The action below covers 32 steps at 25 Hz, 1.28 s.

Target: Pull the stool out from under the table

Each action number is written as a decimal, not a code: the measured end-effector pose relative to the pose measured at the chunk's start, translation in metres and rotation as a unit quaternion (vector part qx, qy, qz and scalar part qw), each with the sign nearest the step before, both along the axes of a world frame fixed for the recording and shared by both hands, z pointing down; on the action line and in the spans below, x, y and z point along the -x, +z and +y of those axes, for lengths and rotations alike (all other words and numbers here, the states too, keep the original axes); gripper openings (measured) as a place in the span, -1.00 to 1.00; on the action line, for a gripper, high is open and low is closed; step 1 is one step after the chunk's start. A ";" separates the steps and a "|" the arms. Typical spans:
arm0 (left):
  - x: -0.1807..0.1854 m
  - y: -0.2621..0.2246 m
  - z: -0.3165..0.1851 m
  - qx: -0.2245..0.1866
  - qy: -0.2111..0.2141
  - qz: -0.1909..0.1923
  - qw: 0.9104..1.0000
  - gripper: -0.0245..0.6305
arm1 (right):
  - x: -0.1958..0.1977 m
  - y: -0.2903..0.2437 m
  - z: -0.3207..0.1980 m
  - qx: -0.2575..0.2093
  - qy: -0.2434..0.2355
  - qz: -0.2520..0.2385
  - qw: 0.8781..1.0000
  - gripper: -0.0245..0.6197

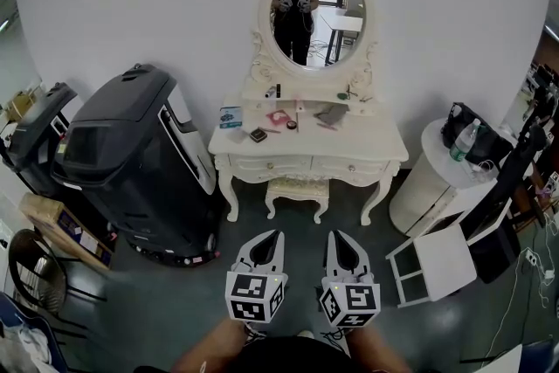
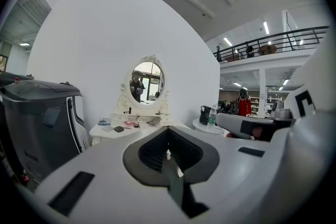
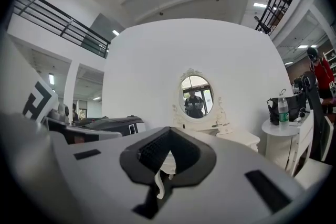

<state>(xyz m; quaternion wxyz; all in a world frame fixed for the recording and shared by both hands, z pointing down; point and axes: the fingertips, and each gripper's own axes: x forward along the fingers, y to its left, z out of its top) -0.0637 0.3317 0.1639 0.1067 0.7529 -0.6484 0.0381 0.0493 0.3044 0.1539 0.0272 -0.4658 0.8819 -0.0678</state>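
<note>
Stool (image 1: 297, 187) sits tucked under the white desk (image 1: 382, 151), between its front legs. Left gripper (image 1: 278, 234) and right gripper (image 1: 333, 234) hover side by side short of the stool, not touching it; both are clenched, nothing between the jaws

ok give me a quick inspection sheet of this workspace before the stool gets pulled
surface: white dressing table, top partly covered
job's things: stool tucked under the table, untouched
clutter: blue box, dark case, pink item and grey cloth on the tabletop
grippers: left gripper and right gripper short of the stool, jaws shut, empty
cables: cords on the floor at far right
surroundings: black machine at left; round side table with bag and bottle at right
</note>
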 end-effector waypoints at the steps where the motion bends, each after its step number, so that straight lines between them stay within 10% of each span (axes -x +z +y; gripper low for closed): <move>1: -0.002 -0.001 -0.002 0.001 0.001 -0.002 1.000 -0.91 | -0.002 -0.001 -0.001 0.000 0.001 -0.001 1.000 -0.92; 20: -0.111 0.010 -0.043 0.006 0.028 -0.027 0.999 -0.91 | -0.086 0.027 -0.037 0.022 -0.002 -0.012 1.000 -0.92; 32: -0.089 0.013 -0.091 -0.023 0.029 -0.020 0.999 -0.91 | -0.059 0.033 -0.087 0.002 -0.015 0.005 1.000 -0.92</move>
